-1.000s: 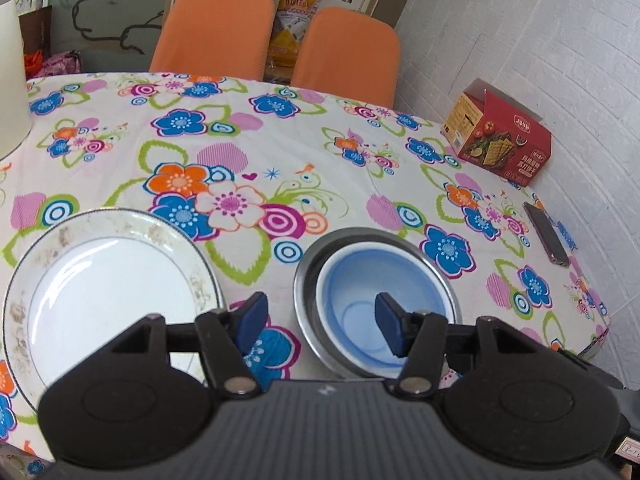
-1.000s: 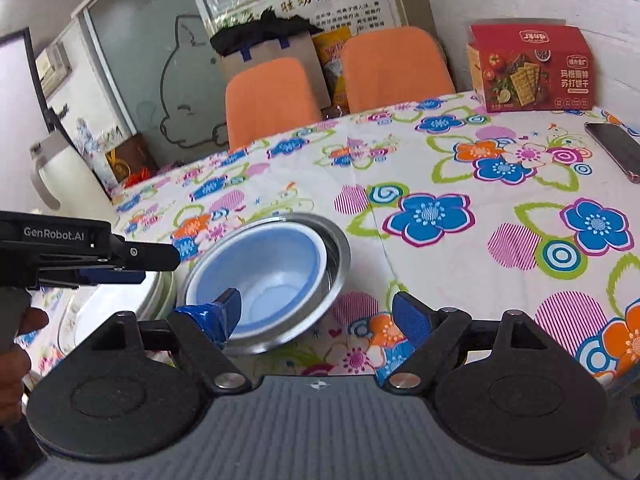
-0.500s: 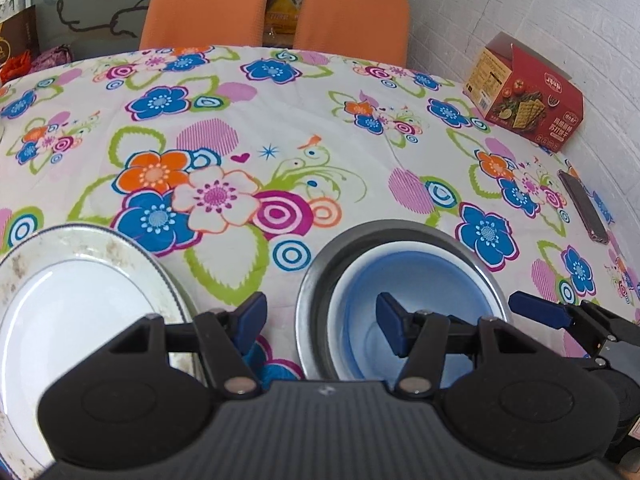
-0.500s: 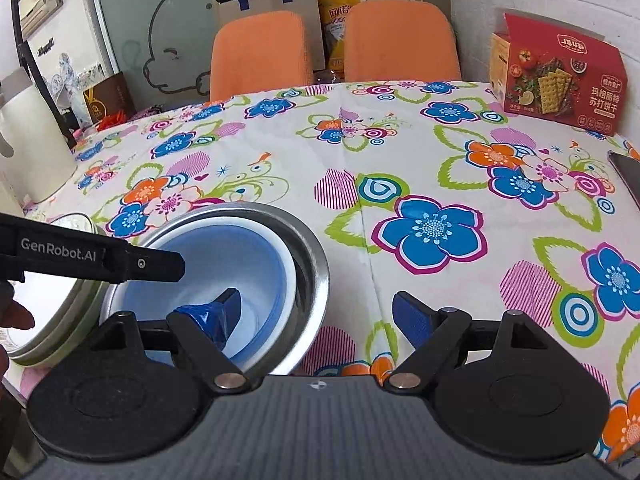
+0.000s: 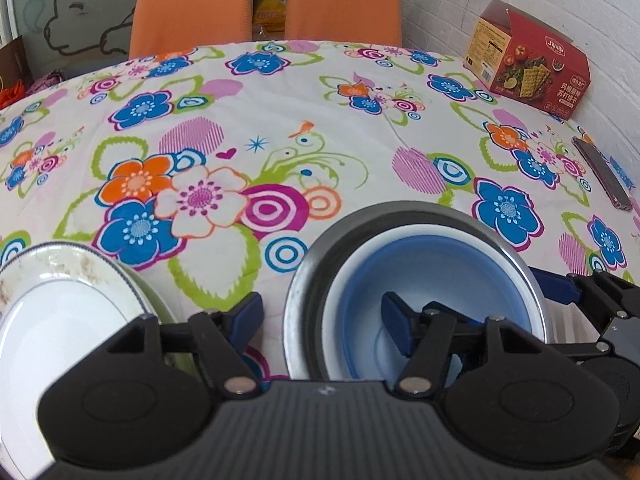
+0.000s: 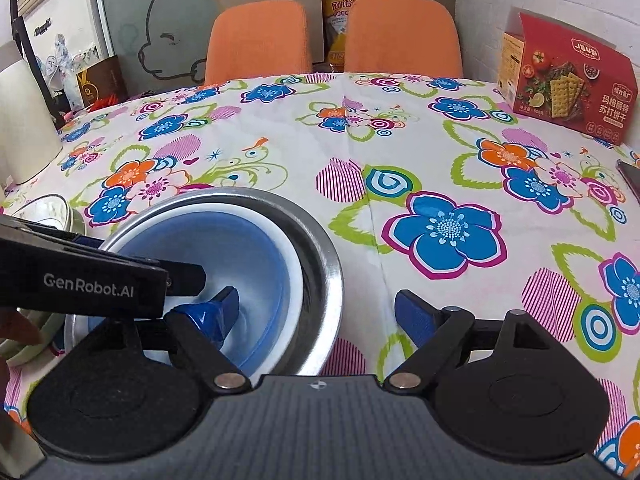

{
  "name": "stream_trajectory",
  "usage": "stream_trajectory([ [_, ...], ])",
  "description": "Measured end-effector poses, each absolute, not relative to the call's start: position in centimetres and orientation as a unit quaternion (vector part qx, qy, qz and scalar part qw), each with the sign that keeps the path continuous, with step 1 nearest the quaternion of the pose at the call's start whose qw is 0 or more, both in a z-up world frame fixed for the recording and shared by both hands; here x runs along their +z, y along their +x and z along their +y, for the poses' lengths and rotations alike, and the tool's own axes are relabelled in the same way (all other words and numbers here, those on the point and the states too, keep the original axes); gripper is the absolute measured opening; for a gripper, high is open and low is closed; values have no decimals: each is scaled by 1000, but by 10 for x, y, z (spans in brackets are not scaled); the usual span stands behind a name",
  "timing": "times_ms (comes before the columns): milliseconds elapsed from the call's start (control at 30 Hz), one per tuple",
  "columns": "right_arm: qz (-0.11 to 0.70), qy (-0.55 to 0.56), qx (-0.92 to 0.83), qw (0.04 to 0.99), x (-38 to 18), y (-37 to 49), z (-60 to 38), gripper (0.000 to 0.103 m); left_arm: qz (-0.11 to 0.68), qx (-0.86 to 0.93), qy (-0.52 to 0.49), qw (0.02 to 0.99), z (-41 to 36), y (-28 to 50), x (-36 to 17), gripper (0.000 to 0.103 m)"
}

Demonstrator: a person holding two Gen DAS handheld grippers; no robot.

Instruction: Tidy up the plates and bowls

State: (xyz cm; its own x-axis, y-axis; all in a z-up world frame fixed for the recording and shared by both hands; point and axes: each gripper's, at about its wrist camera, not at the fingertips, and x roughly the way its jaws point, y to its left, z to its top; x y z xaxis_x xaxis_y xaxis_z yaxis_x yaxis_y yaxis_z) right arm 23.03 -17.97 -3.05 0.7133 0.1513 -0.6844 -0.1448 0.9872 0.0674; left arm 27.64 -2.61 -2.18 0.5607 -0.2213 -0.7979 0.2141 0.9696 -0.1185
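I have both claws at the bowls near the front edge of the table [image 5: 360, 92]. A blue bowl [image 5: 440, 280] sits inside a white bowl [image 5: 360, 264], and both sit inside a shiny metal bowl [image 5: 308, 280]. My left claw [image 5: 324, 316] is released and wide, with one finger inside the bowls and one outside the left rim. My right claw [image 6: 316, 312] is released too, and it stands across the right rim the same way.

I think the step is to lift this stack. To do it well, I should squeeze both sides at once, softly, and pull straight up so nothing tips.

The metal is smooth and slippery, so the pads could slide. The blue bowl looks like smooth plastic, but I cannot be sure. A round white plate [image 5: 52, 320] with a brown speckled rim lies flat at the front left, apart from the bowls. The cloth [image 6: 440, 140] is soft and flowery.
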Motion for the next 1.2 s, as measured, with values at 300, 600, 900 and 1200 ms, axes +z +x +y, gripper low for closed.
stream_trajectory([
  [300,351,6,77,933,-33,222,-176,75,429,-178,15,886,-16,273,-22,64],
  [600,364,3,87,927,-31,221,-176,75,432,-169,23,886,-21,272,-24,64],
  [900,347,17,114,931,-31,214,-172,65,430,-166,7,888,-22,268,-21,49],
  [1200,354,14,138,925,-17,206,-153,66,458,-184,-39,869,-17,276,-20,40],
])
